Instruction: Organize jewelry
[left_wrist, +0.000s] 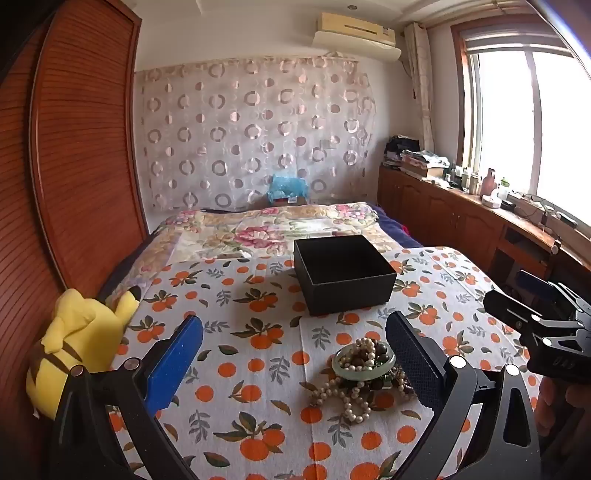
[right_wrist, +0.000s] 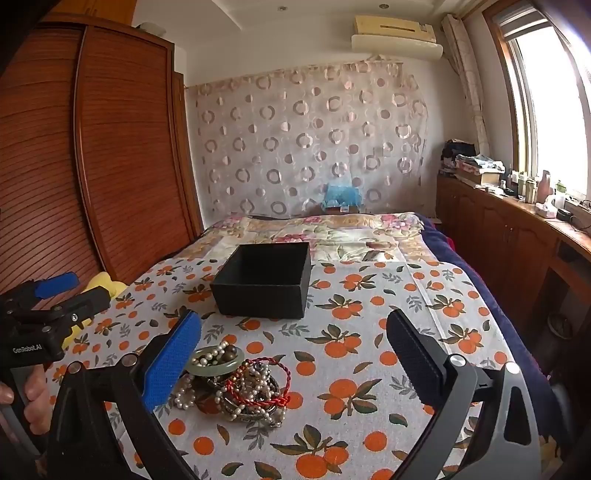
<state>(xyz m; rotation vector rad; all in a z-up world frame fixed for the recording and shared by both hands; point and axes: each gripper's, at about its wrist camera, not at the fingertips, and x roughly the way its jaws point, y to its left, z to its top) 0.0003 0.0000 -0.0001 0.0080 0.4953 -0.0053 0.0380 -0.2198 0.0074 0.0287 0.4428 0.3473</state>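
A heap of jewelry (left_wrist: 360, 373) lies on the orange-print cloth: a pale green bangle (left_wrist: 363, 363), pearl strands (left_wrist: 347, 400) and dark beads. In the right wrist view the heap (right_wrist: 240, 387) also shows a red braided bracelet (right_wrist: 280, 384) and the green bangle (right_wrist: 215, 363). An open black box (left_wrist: 343, 275) stands behind it, empty; it also shows in the right wrist view (right_wrist: 264, 280). My left gripper (left_wrist: 295, 354) is open and empty, the heap near its right finger. My right gripper (right_wrist: 295, 354) is open and empty, the heap near its left finger.
A yellow plush toy (left_wrist: 81, 347) lies at the table's left edge by the wooden wardrobe (left_wrist: 74, 147). A floral bed (left_wrist: 277, 225) lies beyond the table (left_wrist: 258, 369). Wooden cabinets (left_wrist: 461, 218) with clutter run under the window at right.
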